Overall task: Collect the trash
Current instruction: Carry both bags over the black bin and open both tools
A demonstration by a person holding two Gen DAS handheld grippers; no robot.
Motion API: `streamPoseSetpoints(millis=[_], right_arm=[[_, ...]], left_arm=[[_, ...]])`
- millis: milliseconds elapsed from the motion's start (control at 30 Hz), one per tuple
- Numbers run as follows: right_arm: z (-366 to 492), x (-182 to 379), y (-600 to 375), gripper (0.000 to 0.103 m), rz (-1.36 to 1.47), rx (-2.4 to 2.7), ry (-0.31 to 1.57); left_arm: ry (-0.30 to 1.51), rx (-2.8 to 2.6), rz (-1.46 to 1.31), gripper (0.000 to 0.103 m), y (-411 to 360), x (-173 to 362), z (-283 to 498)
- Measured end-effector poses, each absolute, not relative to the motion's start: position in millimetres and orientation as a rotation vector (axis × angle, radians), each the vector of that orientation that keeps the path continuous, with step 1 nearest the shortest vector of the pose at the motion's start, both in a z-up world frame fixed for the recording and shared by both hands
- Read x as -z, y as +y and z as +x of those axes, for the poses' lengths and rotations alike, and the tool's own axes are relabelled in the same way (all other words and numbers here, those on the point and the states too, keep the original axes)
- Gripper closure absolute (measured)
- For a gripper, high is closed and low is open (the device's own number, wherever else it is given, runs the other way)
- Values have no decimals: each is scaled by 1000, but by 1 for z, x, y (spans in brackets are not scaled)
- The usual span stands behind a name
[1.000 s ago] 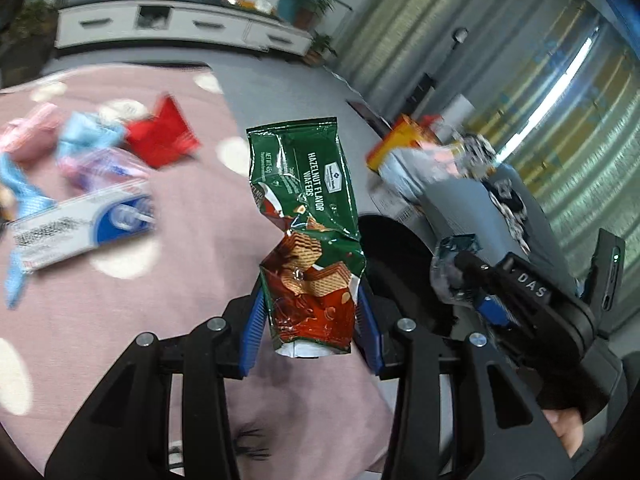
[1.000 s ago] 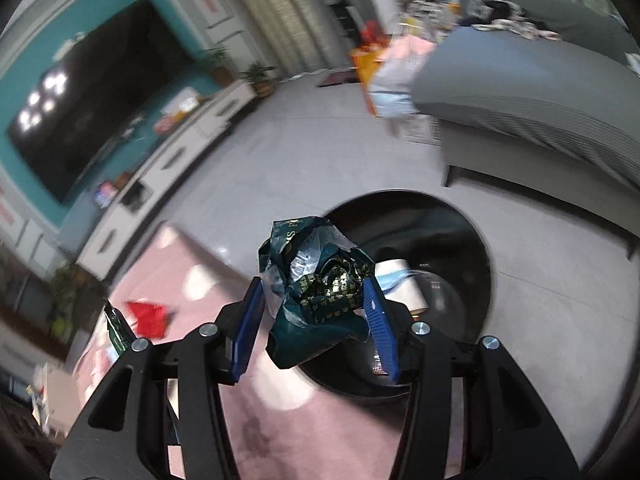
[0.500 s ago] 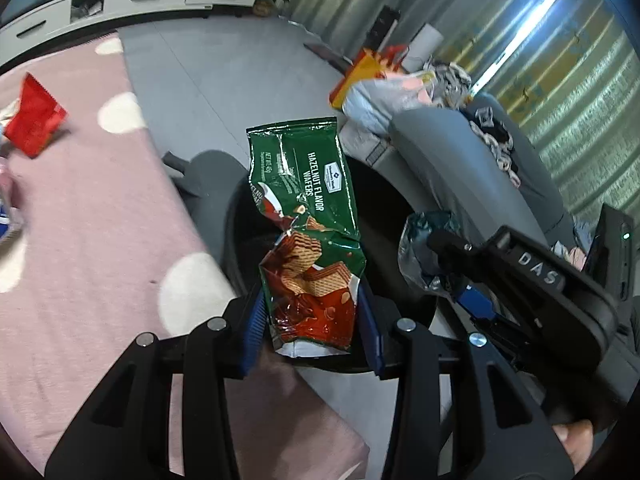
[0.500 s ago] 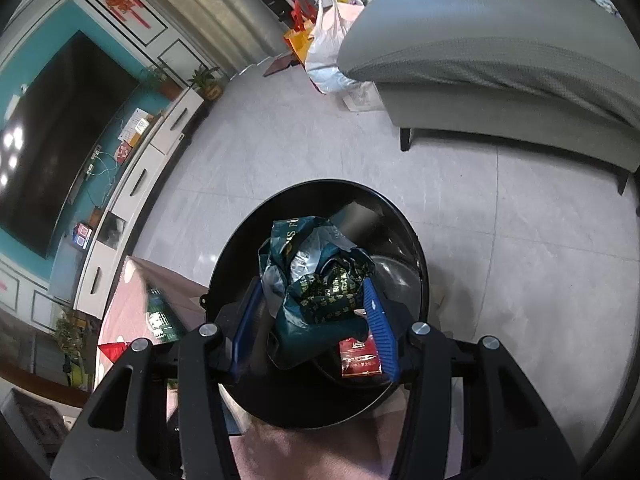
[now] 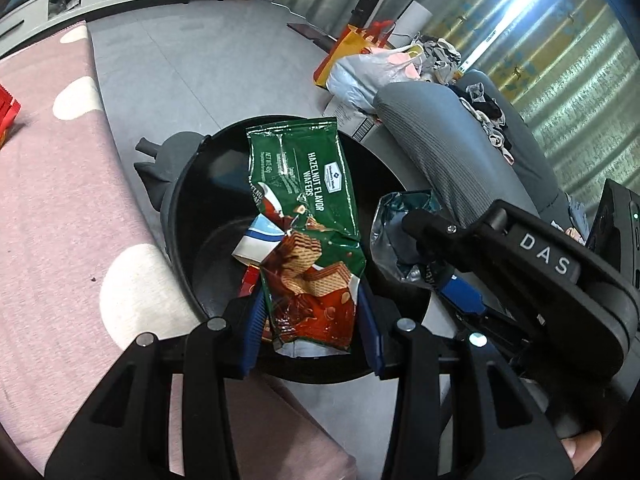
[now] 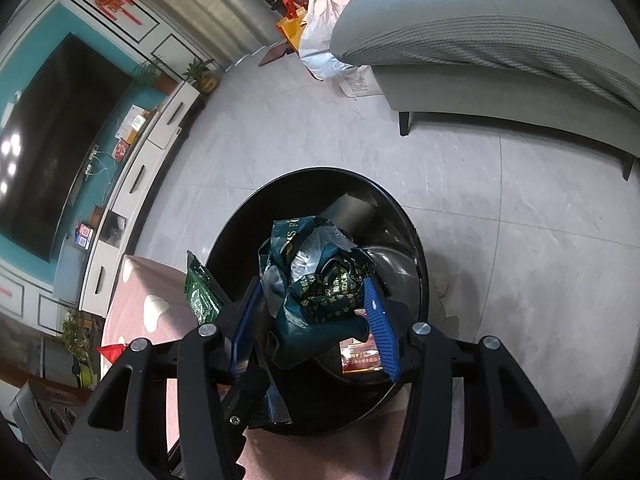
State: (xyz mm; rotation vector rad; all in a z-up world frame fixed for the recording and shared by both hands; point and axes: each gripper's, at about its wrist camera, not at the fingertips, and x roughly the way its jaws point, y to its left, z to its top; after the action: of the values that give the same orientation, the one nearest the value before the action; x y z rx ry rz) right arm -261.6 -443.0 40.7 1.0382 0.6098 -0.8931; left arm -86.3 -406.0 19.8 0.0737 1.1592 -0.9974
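My left gripper is shut on a green and red hazelnut wafer wrapper, which stands upright over the round black trash bin. The right gripper is shut on a crumpled dark teal foil bag, held over the same bin. From the left wrist view the right gripper appears at the right with its teal bag. In the right wrist view, the wafer wrapper's edge shows at the left. A red packet and a white-blue wrapper lie inside the bin.
A pink table cover with white spots borders the bin on the left, with a red wrapper at its far edge. A grey sofa and plastic bags stand beyond the bin. A white TV cabinet lines the wall.
Both grippers have swung from the pink table to above the bin and dropped lower. Each still holds its wrapper. The table's other wrappers have left the left wrist view.
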Motion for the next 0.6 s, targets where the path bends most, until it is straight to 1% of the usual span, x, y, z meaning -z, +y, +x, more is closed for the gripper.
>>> streamPoseSetpoints(millis=[400,500,567,600], right_arm=[[-258,-35,-445,49,1053,905,628],[-258,-36,-444,47,1057,904,623],[-258,-39,-442,45,1055,905,613],[-259,-41,-442,42,1054,912,605]], left_arm=[[1186,1032,49,60,-414,-15,-86],[1179,1041,43,56,-415,-16,-88],[1161,1053,54,48,-416,-19,-91],[1146,1052,65,39,-415,-21,-92]])
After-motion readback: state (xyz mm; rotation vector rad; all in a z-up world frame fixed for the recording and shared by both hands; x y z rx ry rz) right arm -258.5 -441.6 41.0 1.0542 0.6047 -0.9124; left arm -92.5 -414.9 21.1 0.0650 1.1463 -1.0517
